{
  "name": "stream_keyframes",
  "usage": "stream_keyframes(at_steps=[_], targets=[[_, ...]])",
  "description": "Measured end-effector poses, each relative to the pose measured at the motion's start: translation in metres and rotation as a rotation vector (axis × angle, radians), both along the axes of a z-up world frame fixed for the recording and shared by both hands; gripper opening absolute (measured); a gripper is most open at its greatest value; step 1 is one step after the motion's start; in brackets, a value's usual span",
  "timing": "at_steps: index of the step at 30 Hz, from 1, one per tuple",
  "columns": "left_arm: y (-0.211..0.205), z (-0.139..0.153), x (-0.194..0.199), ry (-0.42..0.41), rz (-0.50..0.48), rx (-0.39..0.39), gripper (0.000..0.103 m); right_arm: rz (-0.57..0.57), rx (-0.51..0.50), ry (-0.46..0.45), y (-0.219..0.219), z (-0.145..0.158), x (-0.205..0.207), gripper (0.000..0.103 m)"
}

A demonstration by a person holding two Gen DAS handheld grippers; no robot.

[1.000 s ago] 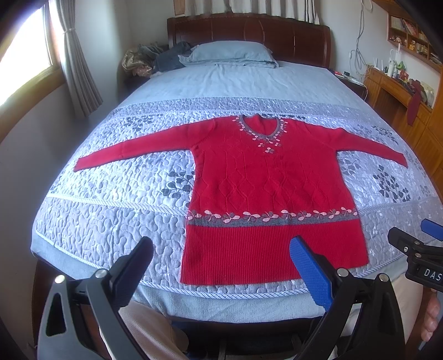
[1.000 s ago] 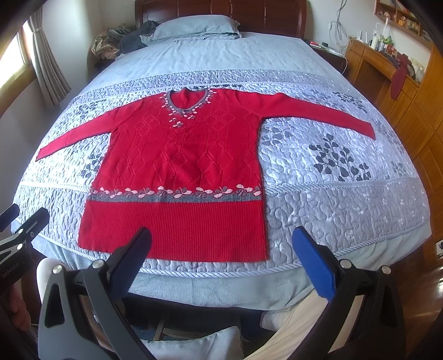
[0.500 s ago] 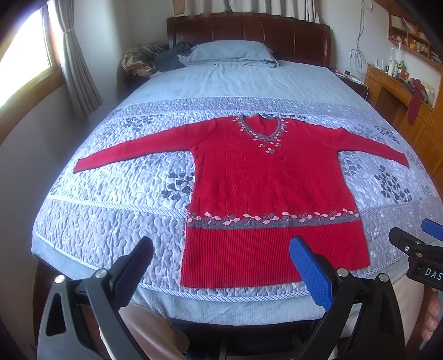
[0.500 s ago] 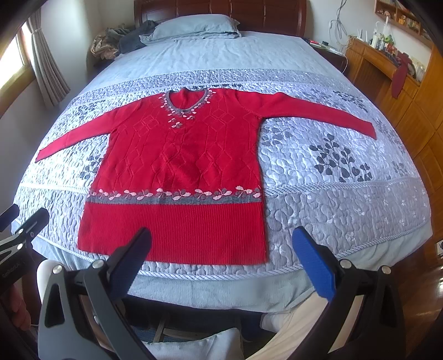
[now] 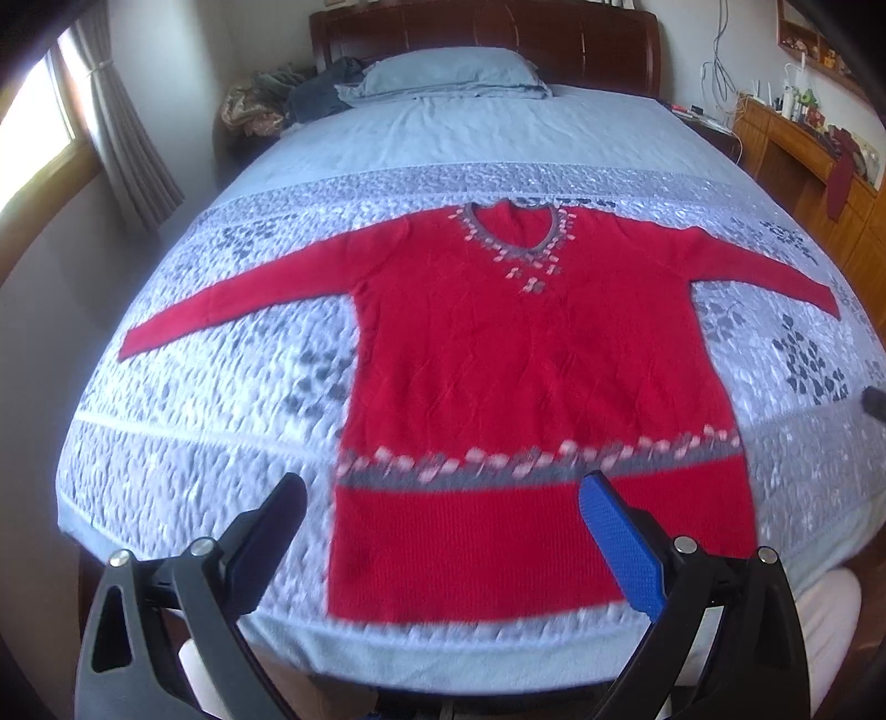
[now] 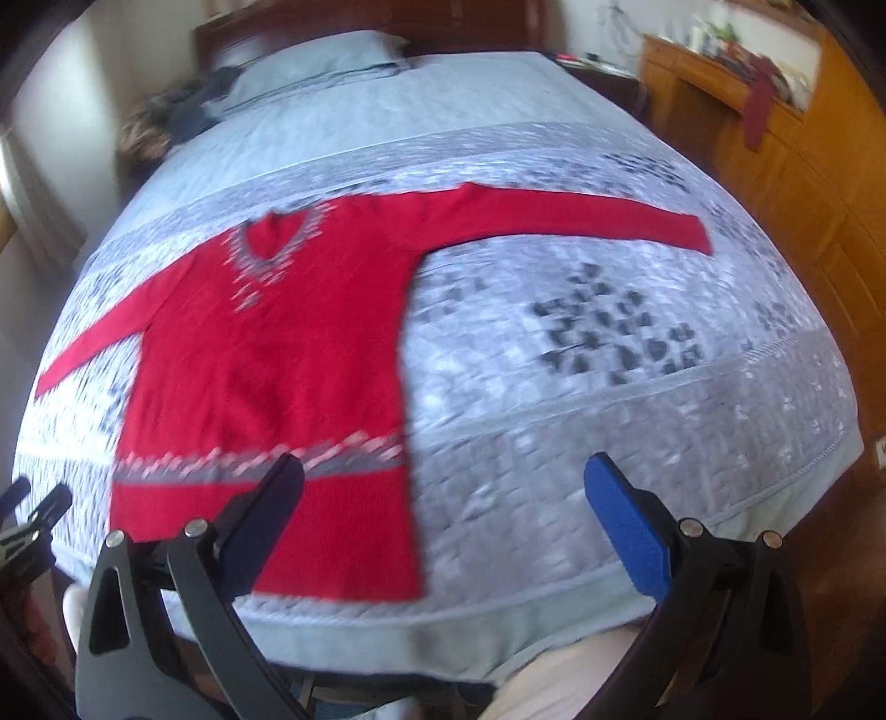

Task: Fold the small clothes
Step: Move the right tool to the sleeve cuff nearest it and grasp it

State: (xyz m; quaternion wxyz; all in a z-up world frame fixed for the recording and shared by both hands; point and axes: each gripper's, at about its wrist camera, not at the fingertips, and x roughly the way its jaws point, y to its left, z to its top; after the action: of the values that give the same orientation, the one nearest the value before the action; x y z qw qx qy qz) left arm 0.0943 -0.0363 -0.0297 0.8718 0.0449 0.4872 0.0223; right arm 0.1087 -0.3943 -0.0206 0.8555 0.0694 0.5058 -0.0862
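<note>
Both grippers, left gripper (image 5: 443, 520) and right gripper (image 6: 443, 498), hover spread wide over the flat red sweater (image 5: 526, 376); each should pinch a sleeve cuff cleanly.

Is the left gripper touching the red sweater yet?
Cannot tell. In the left wrist view the left gripper is open over the red sweater's hem, empty, but that forward-looking view shows neither contact nor gap plainly.

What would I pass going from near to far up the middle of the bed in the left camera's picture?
Tongs → red sweater → patterned quilt band → plain blue cover → pillow → wooden headboard.
</note>
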Motion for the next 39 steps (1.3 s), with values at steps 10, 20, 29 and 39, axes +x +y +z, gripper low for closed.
stream_keyframes(at_steps=[10,20,29,39], targets=[[-0.147,0.007,0.172,-0.064,-0.067,-0.075,0.099,-0.197,-0.042,0.105,-0.238,-0.014,0.143,0.100],[-0.233,-0.023,0.244,-0.051,-0.132,-0.101,0.099,-0.301,0.177,0.198,-0.375,-0.105,0.230,0.096],[-0.202,-0.061,0.256,-0.004,-0.077,-0.031,0.099,-0.346,0.297,0.202,-0.395,-0.135,0.236,0.052],[-0.132,-0.066,0.242,-0.003,0.002,-0.004,0.099,-0.283,0.230,0.082,-0.374,-0.081,0.219,0.002]])
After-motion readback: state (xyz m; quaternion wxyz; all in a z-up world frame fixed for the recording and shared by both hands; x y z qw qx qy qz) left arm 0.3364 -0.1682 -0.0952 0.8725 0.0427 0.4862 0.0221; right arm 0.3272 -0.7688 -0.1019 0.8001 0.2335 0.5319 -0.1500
